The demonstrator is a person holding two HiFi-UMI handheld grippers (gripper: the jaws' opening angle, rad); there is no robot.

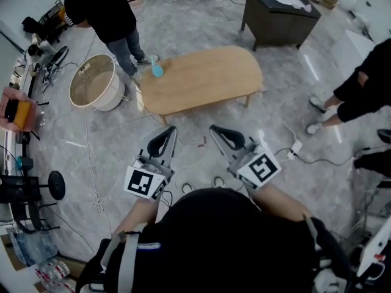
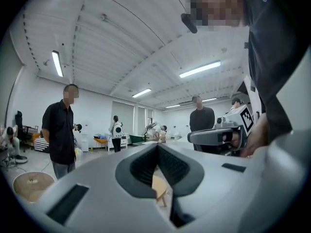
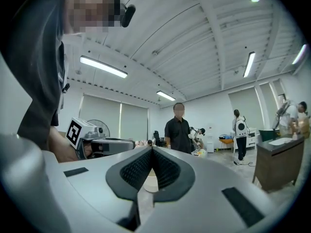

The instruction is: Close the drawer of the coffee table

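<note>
The light wooden coffee table (image 1: 201, 78) stands on the grey floor ahead of me; no drawer shows from this angle. A small blue object (image 1: 157, 71) lies at its left end. Both grippers are held up level in front of my body, well short of the table. My left gripper (image 1: 171, 129) is shut with nothing between its jaws, and so is my right gripper (image 1: 212, 128). In the left gripper view the closed tips (image 2: 157, 145) meet, and a bit of the table (image 2: 160, 186) shows below them. The right gripper view shows the same closed, empty tips (image 3: 152, 149).
A round white basket (image 1: 95, 81) sits left of the table beside a standing person (image 1: 104, 11). A dark cabinet (image 1: 278, 14) stands behind the table. Another person (image 1: 366, 84) is at the right. Cables (image 1: 91, 163) and a power strip (image 1: 295, 148) lie on the floor.
</note>
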